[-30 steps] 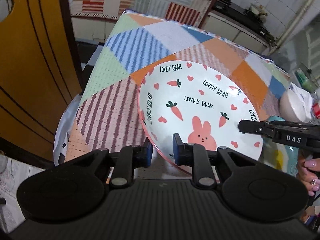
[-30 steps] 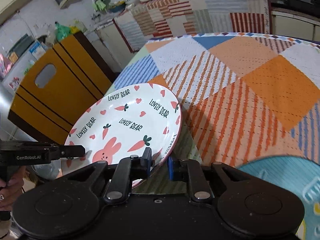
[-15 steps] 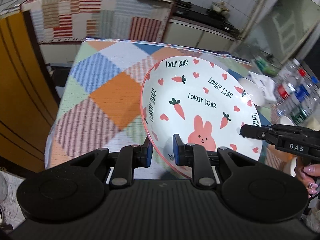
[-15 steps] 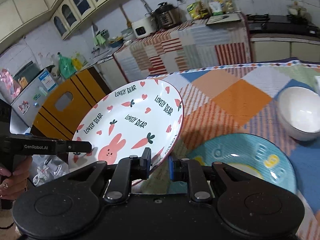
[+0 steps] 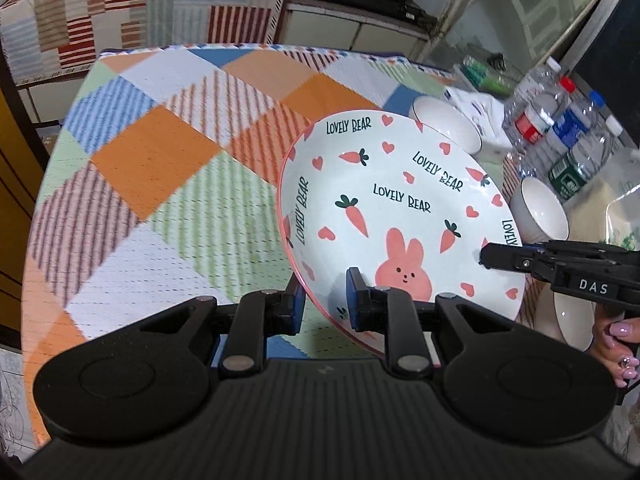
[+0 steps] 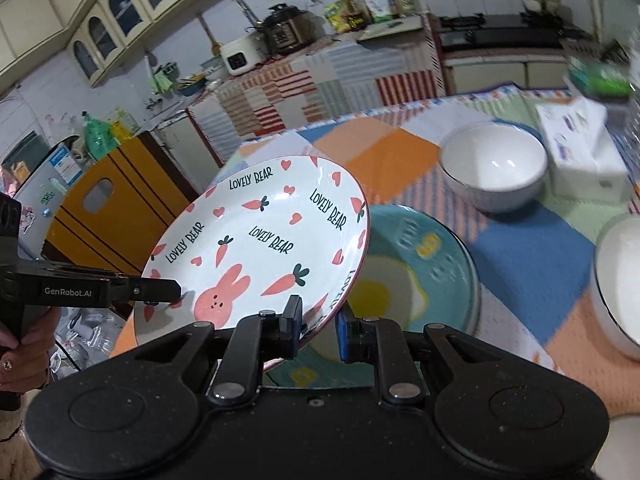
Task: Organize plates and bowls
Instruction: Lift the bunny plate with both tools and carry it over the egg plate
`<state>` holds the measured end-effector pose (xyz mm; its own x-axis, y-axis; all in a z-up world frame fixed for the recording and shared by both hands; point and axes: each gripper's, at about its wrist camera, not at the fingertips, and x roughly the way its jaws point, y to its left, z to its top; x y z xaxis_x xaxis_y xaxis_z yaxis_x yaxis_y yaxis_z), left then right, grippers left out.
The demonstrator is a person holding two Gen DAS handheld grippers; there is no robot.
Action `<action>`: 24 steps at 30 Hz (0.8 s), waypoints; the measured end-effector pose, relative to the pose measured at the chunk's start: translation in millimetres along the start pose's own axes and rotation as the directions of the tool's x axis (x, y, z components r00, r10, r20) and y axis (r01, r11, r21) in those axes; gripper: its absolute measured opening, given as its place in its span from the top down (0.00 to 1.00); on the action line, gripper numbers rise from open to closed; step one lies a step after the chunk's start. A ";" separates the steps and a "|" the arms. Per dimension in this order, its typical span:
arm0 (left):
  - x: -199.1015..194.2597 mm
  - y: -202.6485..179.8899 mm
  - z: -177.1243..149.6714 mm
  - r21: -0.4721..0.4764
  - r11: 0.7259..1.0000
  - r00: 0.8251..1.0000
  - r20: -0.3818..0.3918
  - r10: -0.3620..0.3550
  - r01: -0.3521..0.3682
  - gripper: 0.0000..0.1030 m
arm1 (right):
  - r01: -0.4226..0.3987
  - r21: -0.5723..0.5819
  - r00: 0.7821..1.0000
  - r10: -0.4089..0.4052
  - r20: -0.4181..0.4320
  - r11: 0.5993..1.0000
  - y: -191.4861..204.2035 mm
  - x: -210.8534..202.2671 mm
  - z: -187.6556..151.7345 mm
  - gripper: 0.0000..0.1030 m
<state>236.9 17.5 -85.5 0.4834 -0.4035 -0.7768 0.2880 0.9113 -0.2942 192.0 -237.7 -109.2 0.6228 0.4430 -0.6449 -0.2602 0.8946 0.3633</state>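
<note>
Pink-rimmed and printed with carrots and a rabbit, the plate [image 6: 256, 240] hangs tilted above the checked tablecloth [image 5: 160, 160], clamped at opposite edges by both tools. The left gripper [image 5: 323, 307] pinches the near rim in its own view; the right gripper [image 6: 318, 326] does likewise, each angled downward, the person's hand [image 5: 618, 354] wrapped round the right tool's handle. Just below and beside the raised plate lies a teal plate [image 6: 424, 272] with a fried-egg design, the likely place to stack it. The sorting looks barely begun: three white bowls [image 5: 448, 128] [image 5: 542, 210] [image 5: 570, 320] sit apart near the bottles [image 5: 560, 132], not yet nested, and no plate is stacked.
</note>
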 end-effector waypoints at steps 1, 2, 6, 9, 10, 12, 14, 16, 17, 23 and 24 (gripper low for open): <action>4.6 -2.6 -0.6 0.004 1.000 1.000 -0.006 0.003 -0.003 0.80 | 0.005 0.008 1.000 -0.005 -0.004 1.000 -4.4 -0.2 -2.3 0.79; 9.7 -5.2 -1.0 0.006 1.000 1.000 -0.014 0.005 -0.005 0.80 | 0.009 0.014 1.000 -0.009 -0.007 1.000 -7.7 -1.0 -4.7 0.79; 25.1 -7.7 1.2 -0.002 1.000 0.999 -0.047 0.002 -0.002 0.80 | 0.029 0.028 0.999 -0.028 -0.021 0.999 -17.0 2.5 -9.8 0.79; 33.5 -9.1 3.4 -0.006 1.000 0.998 -0.068 0.002 -0.003 0.80 | 0.035 0.041 0.999 -0.033 -0.033 0.999 -23.4 5.5 -12.2 0.79; 35.8 -9.4 3.8 -0.004 1.000 0.997 -0.073 0.004 -0.004 0.80 | 0.038 0.041 0.999 -0.037 -0.035 0.998 -24.2 6.5 -13.0 0.79; 41.6 -10.5 5.7 -0.003 1.000 0.996 -0.085 0.008 -0.008 0.80 | 0.048 0.040 0.998 -0.047 -0.045 0.998 -25.3 8.9 -13.7 0.79; 47.6 -10.8 7.3 -0.006 1.000 0.995 -0.097 0.013 -0.014 0.80 | 0.054 0.048 0.997 -0.051 -0.055 0.997 -31.4 10.2 -14.6 0.79; 52.8 -10.4 7.3 -0.014 1.000 0.994 -0.110 0.013 -0.015 0.79 | 0.057 0.046 0.996 -0.053 -0.075 0.997 -34.5 15.1 -11.3 0.79; 55.3 -10.1 7.3 -0.020 1.000 0.993 -0.117 0.009 -0.011 0.79 | 0.060 0.047 0.994 -0.055 -0.089 0.997 -35.6 17.3 -9.4 0.79; 64.7 -16.4 8.1 -0.015 1.000 0.990 -0.138 0.003 -0.005 0.78 | 0.118 0.035 0.981 -0.111 -0.161 0.992 -40.5 26.0 -0.1 0.78; 65.0 -17.3 8.6 -0.011 1.000 0.990 -0.138 0.005 -0.006 0.78 | 0.124 0.039 0.980 -0.116 -0.159 0.992 -40.5 25.3 0.9 0.78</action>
<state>270.5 -25.2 -126.1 0.3660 -0.3840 -0.8477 0.2762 0.9147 -0.2950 219.0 -262.8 -139.7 0.5233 0.3397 -0.7815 -0.1525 0.9396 0.3063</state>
